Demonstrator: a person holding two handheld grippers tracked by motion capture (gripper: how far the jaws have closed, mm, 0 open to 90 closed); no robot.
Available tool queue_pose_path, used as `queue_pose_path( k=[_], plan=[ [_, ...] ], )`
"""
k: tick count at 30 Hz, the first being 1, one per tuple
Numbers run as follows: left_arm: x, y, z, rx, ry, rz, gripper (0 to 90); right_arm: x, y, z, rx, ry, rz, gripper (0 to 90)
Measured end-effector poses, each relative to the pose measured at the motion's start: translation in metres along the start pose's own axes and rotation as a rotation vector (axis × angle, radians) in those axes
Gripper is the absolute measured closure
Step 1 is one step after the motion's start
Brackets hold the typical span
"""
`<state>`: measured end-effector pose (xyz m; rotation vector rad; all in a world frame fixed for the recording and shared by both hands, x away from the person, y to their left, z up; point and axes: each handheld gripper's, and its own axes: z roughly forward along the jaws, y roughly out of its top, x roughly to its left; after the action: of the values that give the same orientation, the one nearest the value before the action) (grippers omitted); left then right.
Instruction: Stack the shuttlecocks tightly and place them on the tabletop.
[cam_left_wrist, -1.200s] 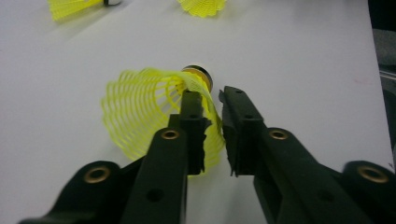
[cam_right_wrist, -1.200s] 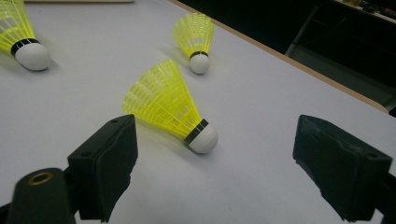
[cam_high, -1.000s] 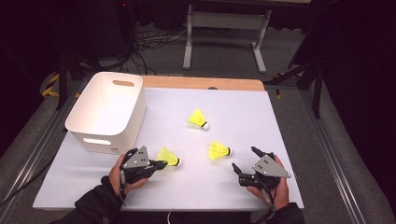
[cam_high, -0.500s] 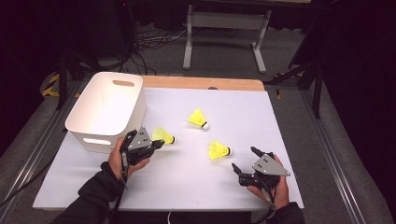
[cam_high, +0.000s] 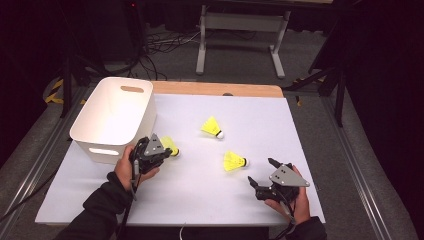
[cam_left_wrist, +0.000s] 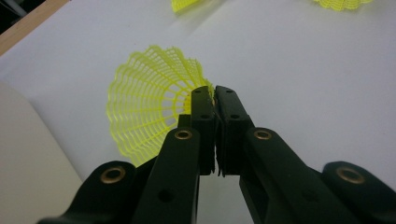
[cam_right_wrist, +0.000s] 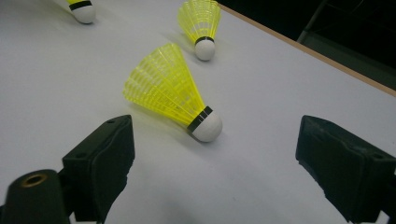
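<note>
White tabletop (cam_high: 200, 195) carries a white plastic bin (cam_high: 112, 117) at far left. Beside it, the left gripper (cam_high: 167, 152) is clamped on a yellow mesh shuttlecock (cam_left_wrist: 149, 100); lift clear of the rim before releasing. The right gripper (cam_high: 261, 172) waits with jaws apart.

Yellow shuttlecocks (cam_high: 233, 161) — white basket (cam_high: 111, 117)

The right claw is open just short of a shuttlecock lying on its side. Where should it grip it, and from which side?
Grip the mesh skirt of the nearest shuttlecock, coming from the right claw side: it is springy, while the round cork slips.
</note>
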<state>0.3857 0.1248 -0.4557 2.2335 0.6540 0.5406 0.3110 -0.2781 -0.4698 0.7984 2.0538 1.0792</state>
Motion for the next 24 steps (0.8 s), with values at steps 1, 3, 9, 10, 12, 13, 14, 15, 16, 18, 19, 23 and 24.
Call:
queue_pose_path(
  k=[1, 3, 9, 10, 12, 13, 14, 15, 16, 18, 19, 23, 24],
  plan=[
    [0.000, 0.000, 0.000, 0.000, 0.000, 0.000, 87.2, 0.000, 0.000, 0.000, 0.000, 0.000, 0.000, 12.8],
    [0.000, 0.000, 0.001, 0.003, -0.007, 0.000, 87.2, 0.000, 0.000, 0.000, 0.004, -0.001, 0.000, 12.7],
    [-0.002, 0.004, 0.005, -0.020, 0.039, 0.010, 79.9, -0.001, 0.000, 0.000, -0.006, -0.004, 0.007, 11.9],
    [-0.002, 0.005, 0.007, -0.028, 0.039, 0.004, 77.1, -0.002, 0.000, 0.000, -0.008, -0.008, 0.008, 11.5],
    [-0.004, 0.006, 0.012, -0.028, 0.025, 0.001, 75.7, -0.002, 0.000, -0.001, -0.015, -0.007, 0.010, 11.4],
    [-0.006, 0.008, 0.014, -0.020, 0.026, 0.014, 75.8, -0.002, 0.000, -0.001, -0.014, -0.010, 0.010, 11.3],
    [-0.007, 0.009, 0.016, -0.026, 0.025, 0.014, 75.7, -0.003, 0.000, -0.001, -0.014, -0.012, 0.010, 11.4],
    [-0.008, 0.011, 0.017, -0.028, 0.026, 0.017, 76.0, -0.003, -0.001, -0.001, -0.016, -0.012, 0.010, 11.3],
    [-0.008, 0.013, 0.017, -0.031, 0.031, 0.021, 76.7, -0.003, -0.001, -0.001, -0.017, -0.013, 0.011, 11.3],
    [-0.007, 0.016, 0.018, -0.044, 0.030, 0.020, 78.4, -0.004, -0.001, -0.002, -0.020, -0.020, 0.015, 11.4],
    [-0.007, 0.019, 0.019, -0.048, 0.025, 0.026, 84.2, -0.005, -0.001, -0.003, -0.026, -0.021, 0.015, 11.4],
    [-0.006, 0.022, 0.021, -0.042, 0.023, 0.041, 88.9, -0.005, 0.000, -0.004, -0.030, -0.023, 0.014, 11.4],
    [-0.006, 0.022, 0.021, -0.037, 0.027, 0.045, 89.2, -0.005, 0.000, -0.004, -0.029, -0.024, 0.014, 11.4]
  ],
)
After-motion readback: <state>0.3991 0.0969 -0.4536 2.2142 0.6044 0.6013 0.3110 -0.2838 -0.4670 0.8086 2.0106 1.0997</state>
